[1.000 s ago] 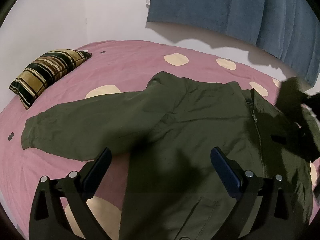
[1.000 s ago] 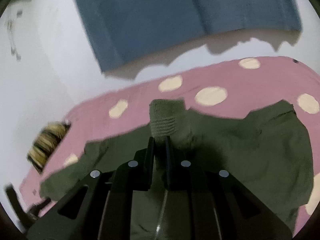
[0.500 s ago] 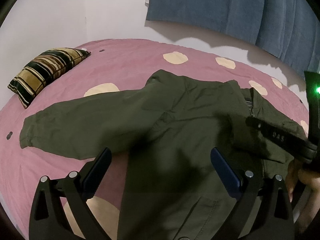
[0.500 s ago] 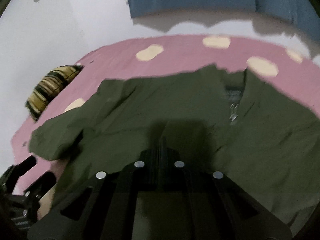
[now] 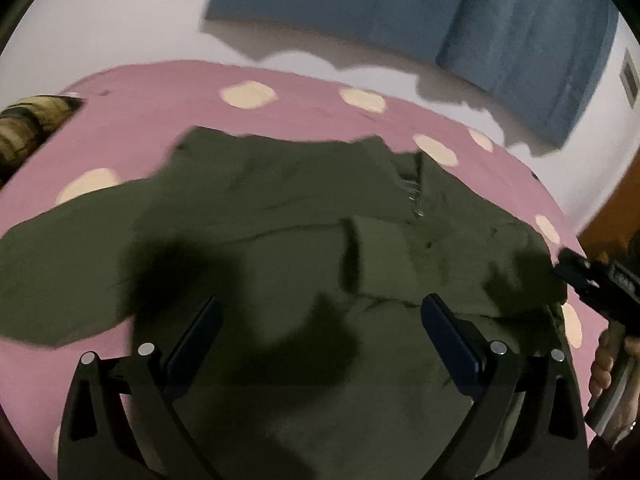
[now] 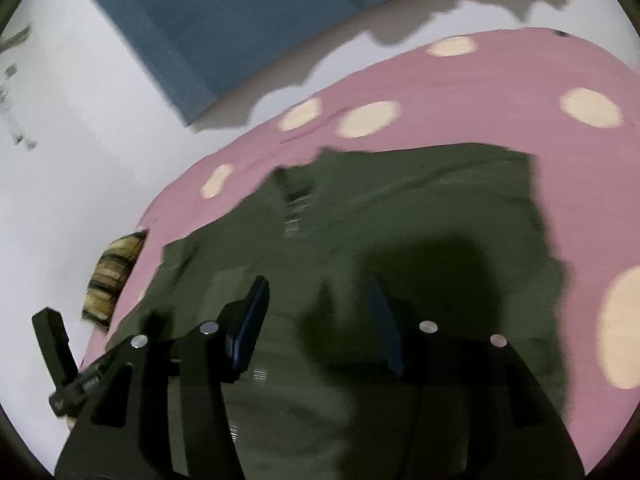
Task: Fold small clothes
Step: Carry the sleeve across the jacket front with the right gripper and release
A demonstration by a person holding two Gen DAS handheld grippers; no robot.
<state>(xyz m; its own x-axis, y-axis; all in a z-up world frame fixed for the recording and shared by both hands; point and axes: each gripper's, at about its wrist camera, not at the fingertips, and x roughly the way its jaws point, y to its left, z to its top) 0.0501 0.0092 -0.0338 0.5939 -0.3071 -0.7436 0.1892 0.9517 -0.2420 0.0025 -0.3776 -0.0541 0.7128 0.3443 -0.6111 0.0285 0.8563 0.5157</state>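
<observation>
An olive green jacket (image 5: 280, 220) lies spread on the pink bedspread (image 5: 160, 120) with cream dots. Its zip (image 5: 416, 192) faces up. One sleeve is folded across the chest, cuff (image 5: 376, 256) lying flat; the other sleeve (image 5: 48, 272) stretches out to the left. My left gripper (image 5: 320, 300) hovers open over the jacket's lower body, nothing between its fingers. My right gripper (image 6: 318, 284) is above the jacket with its jaws opening and no cloth between the pads. In the left wrist view it is at the jacket's right edge (image 5: 570, 260), held by a hand (image 5: 608, 356).
A striped pillow (image 5: 24, 132) lies at the bed's far left corner. A blue cloth (image 5: 440, 12) hangs on the white wall behind the bed. Brown wood (image 5: 616, 208) shows at the right. Bare bedspread (image 6: 480, 80) stretches beyond the collar.
My right gripper, shut on the sleeve cuff, carried it across the chest, let go and drew back to the right with its jaws apart. The left gripper shifted toward the jacket's middle.
</observation>
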